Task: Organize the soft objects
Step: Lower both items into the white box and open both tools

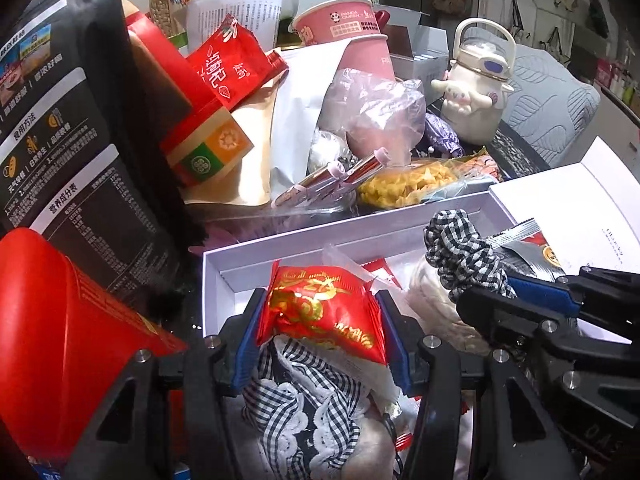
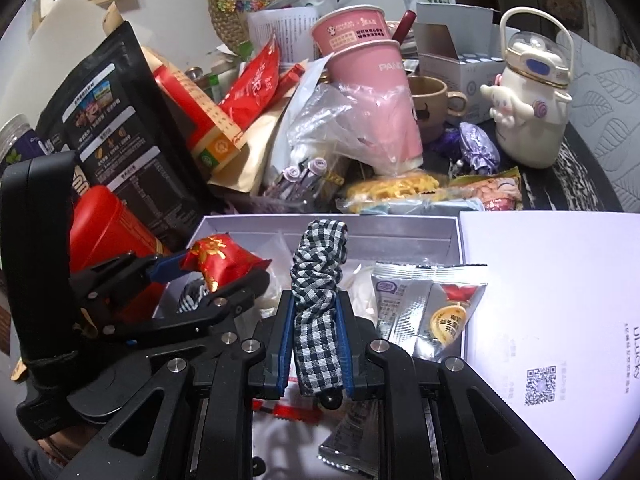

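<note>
My left gripper (image 1: pixel 320 312) is shut on a red and gold snack packet (image 1: pixel 324 312) and holds it over the left part of the white box (image 1: pixel 224 256). A checked cloth with lace trim (image 1: pixel 304 396) lies under it. My right gripper (image 2: pixel 314 328) is shut on a black and white checked scrunchie (image 2: pixel 318 280) and holds it upright over the middle of the white box (image 2: pixel 248 226). The scrunchie also shows in the left wrist view (image 1: pixel 464 252), and the red packet in the right wrist view (image 2: pixel 218 258).
Silver snack sachets (image 2: pixel 424 304) lie in the box's right part. The white lid (image 2: pixel 560 300) lies to the right. Behind stand pink paper cups (image 2: pixel 372 92), a cream bottle (image 2: pixel 528 112), a black pouch (image 2: pixel 120 120), a red tin (image 2: pixel 108 224) and snack bags (image 2: pixel 396 188).
</note>
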